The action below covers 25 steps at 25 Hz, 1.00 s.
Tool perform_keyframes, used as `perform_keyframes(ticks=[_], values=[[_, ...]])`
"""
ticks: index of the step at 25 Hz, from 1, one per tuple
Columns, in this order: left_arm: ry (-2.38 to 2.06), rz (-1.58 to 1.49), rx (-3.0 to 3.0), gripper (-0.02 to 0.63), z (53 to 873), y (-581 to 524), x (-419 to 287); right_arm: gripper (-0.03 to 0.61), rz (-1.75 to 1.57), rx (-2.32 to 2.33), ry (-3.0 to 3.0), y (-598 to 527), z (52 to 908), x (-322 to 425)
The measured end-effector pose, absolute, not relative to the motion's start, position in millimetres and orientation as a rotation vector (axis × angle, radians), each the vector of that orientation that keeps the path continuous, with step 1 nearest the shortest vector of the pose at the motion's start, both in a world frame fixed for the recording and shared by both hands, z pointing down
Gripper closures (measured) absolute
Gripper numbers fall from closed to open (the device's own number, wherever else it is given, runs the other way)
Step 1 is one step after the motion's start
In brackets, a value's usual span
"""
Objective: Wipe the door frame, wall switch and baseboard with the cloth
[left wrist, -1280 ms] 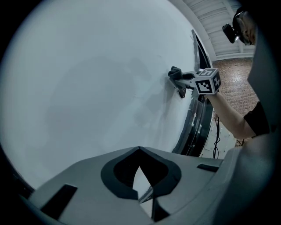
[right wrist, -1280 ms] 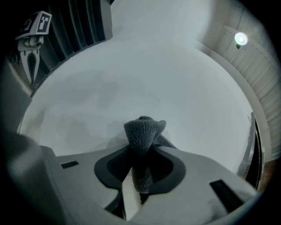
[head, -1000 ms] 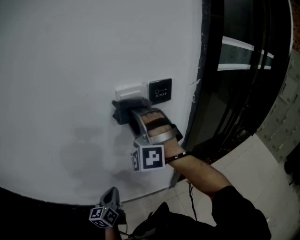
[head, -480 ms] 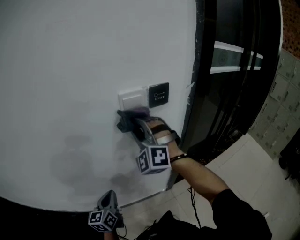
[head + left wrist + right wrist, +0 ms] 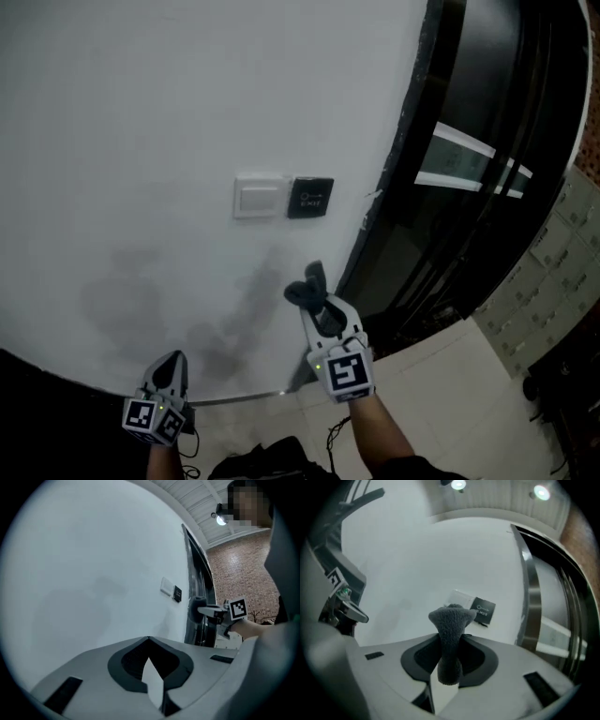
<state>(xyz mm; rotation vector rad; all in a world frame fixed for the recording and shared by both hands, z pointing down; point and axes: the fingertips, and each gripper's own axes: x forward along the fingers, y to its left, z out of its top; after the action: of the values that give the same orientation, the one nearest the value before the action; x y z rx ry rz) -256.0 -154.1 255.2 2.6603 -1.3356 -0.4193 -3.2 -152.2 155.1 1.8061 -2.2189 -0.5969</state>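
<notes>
Cloth (image 5: 451, 620) is clamped in the right gripper (image 5: 319, 298) – jaws closed tight on its middle, a dark fleecy wad sticking out past the tips. It is held clear of the wall (image 5: 141, 112), below the wall switch (image 5: 260, 197) and near the wall's right edge, where the dark door frame (image 5: 394, 187) runs down. No contact with any surface is seen.

Left gripper (image 5: 172, 366) is parked low by the foot of the wall, jaw tips brought together, nothing between them. It is not involved.

A black exit plate (image 5: 310, 198) is mounted just beside the switch, on its door-frame side. Darker patches are seen on the wall under the switch – damp or shadow, cannot be told.

Step in hand: judged as a transit between wiping targets, not a wipe. The baseboard (image 5: 244, 400) at the wall's bottom edge is closest in reach and likely due.

Next move: the cloth would have to be lowered and pressed flat onto the strip, then dragged along it. The protruding wad is small, so the jaw tips should be kept off the wall.
</notes>
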Motion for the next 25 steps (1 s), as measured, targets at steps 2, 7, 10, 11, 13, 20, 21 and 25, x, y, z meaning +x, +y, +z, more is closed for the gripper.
perform_keyframes(ticks=[2,7,10,11,13,20,21,25], values=[[-1.375,-0.488,2.634,0.623,251,-140,-242,0.483,-0.419,1.844,-2.329,-125,179,21],[-1.387,-0.551,2.603,0.623,254,-103,-201,0.483,-0.265,1.849,-2.388,-74,229,65],[-1.35,-0.555,2.616,0.623,257,-86,-177,0.483,-0.192,1.847,-2.4,-62,244,88],[-1.336,-0.557,2.619,0.623,256,-81,-171,0.483,-0.195,1.835,-2.394,-60,246,95],[-1.325,-0.544,2.621,0.623,256,-74,-160,0.483,-0.204,1.827,-2.396,-56,245,106],[-1.326,-0.535,2.623,0.623,249,-75,-128,0.483,-0.212,1.869,-2.405,-45,240,135],[-1.322,-0.53,2.63,0.623,248,-73,-122,0.483,-0.205,1.88,-2.402,-41,240,141],[-1.283,-0.484,2.665,0.623,250,-68,-96,0.483,-0.198,1.911,-2.382,-26,242,164]])
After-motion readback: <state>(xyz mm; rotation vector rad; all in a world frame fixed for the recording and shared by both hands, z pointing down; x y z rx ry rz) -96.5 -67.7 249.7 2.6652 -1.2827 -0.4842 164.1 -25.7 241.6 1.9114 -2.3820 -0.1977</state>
